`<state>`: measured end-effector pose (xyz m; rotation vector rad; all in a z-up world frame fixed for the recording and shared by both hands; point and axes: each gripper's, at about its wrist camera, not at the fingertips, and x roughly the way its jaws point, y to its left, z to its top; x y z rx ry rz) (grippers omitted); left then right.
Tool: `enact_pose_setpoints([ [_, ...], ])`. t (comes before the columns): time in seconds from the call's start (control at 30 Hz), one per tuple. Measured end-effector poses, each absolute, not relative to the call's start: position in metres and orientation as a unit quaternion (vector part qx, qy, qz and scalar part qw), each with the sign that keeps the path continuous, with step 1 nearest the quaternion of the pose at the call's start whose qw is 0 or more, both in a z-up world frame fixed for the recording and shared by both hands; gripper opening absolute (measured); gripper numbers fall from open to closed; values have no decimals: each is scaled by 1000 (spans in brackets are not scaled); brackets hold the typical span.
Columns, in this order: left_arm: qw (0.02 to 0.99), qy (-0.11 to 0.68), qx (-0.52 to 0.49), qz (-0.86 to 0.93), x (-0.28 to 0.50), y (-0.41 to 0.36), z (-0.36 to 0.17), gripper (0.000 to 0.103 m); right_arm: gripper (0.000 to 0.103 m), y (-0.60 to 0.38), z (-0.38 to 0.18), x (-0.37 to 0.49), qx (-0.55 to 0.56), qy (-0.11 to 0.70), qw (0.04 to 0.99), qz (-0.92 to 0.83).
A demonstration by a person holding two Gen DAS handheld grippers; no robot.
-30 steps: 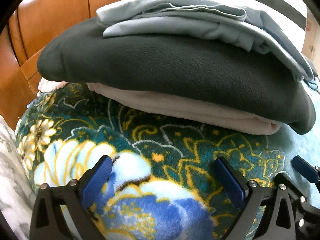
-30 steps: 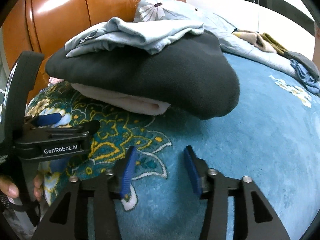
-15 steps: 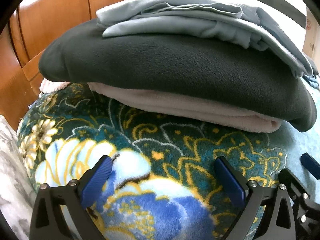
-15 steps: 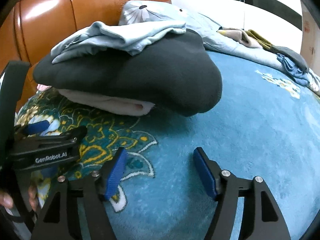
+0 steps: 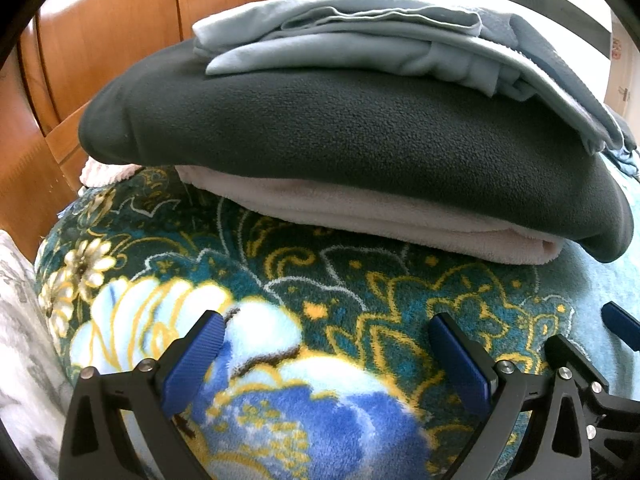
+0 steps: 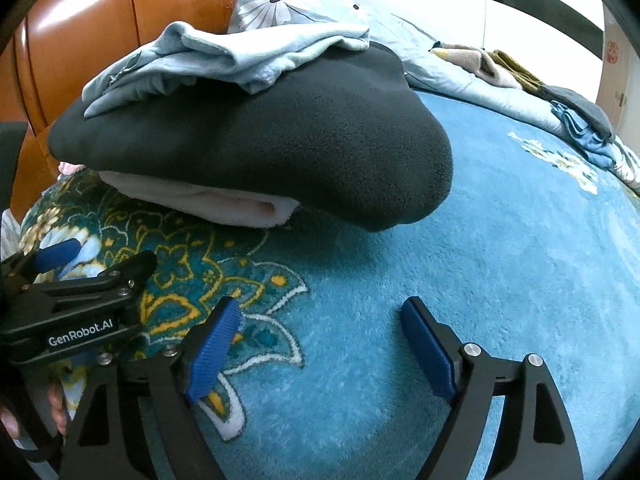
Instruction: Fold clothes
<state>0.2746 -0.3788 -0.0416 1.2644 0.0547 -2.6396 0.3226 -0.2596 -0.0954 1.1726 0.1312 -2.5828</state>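
A stack of folded clothes lies on the bed: a pale pink fleece [image 5: 360,220] at the bottom, a dark grey fleece [image 5: 352,140] on it, and a light blue garment [image 5: 360,40] on top. The stack also shows in the right wrist view [image 6: 280,148]. My left gripper [image 5: 328,344] is open and empty, low over the floral blanket [image 5: 280,280] just in front of the stack. My right gripper [image 6: 320,332] is open and empty, over the blue blanket [image 6: 480,260] to the right of the left gripper [image 6: 72,280].
A wooden headboard [image 6: 120,20] rises behind the stack. A floral pillow [image 6: 288,4] lies behind it. Several loose clothes [image 6: 520,76] lie along the far right edge of the bed. A white wall is beyond.
My right gripper has opened wider and shifted slightly right. My left gripper has stayed open and edged a little closer to the stack.
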Motion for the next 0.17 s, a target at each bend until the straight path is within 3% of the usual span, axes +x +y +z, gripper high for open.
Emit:
enact_pose_setpoints([
  [0.17,107,16,428,-897,274,-376,-39,103,85,-258,-95,323,408,43,152,-899],
])
